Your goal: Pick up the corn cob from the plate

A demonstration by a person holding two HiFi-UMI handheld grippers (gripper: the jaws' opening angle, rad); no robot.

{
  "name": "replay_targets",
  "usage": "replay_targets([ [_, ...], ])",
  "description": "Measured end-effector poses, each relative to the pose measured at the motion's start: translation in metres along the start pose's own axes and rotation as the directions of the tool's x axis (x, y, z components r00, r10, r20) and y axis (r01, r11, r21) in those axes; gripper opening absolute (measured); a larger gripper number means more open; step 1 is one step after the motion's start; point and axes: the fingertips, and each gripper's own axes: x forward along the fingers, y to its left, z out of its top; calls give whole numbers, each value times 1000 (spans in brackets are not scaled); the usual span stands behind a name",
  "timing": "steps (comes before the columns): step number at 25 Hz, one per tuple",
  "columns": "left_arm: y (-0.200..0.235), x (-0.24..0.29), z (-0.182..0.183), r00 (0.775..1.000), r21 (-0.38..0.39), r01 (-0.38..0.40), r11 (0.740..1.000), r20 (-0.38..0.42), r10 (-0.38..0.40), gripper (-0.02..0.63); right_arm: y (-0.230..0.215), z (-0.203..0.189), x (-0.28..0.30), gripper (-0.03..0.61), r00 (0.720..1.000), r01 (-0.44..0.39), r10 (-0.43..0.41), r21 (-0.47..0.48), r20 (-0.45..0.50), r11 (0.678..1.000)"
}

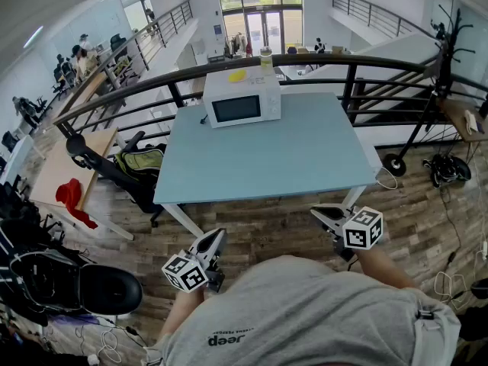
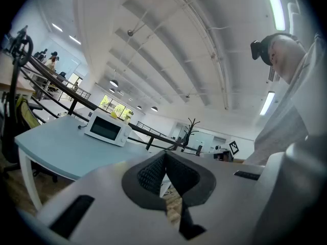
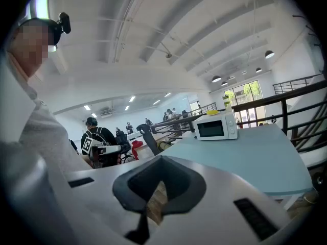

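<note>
Left claw (image 1: 220, 234) and right claw (image 1: 314, 212) sit closed near table (image 1: 290, 151).

Microwave (image 1: 242, 97) common to all views

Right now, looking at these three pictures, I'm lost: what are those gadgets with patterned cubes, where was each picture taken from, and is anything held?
There is no robot: a person holds a two-jaw gripper in each hand. The head view comes from a camera on the person's head, looking down. In it the left gripper and right gripper show near the body, each bearing a marker cube. The other two views come from cameras riding on each gripper, looking along its jaws. Both pairs of jaws are shut, with nothing between them. Ahead stands a light blue table with a white microwave on it and something yellow on top. No plate or corn cob shows anywhere.
</note>
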Motion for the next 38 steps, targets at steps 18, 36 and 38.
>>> replay_targets([
  [18, -71, 70, -30, 998, 28, 4, 1000, -65, -2, 18, -57, -19, -79, 14, 1000, -6, 6, 53, -2, 999],
  [36, -92, 91, -56, 994, 3, 22, 1000, -108, -21, 18, -74, -48, -96, 14, 999, -28, 30, 110, -18, 994],
  [38, -79, 88, -52, 994, -8, 37, 999, -102, -38, 18, -69, -44, -82, 14, 999, -20, 23, 97, -24, 995],
])
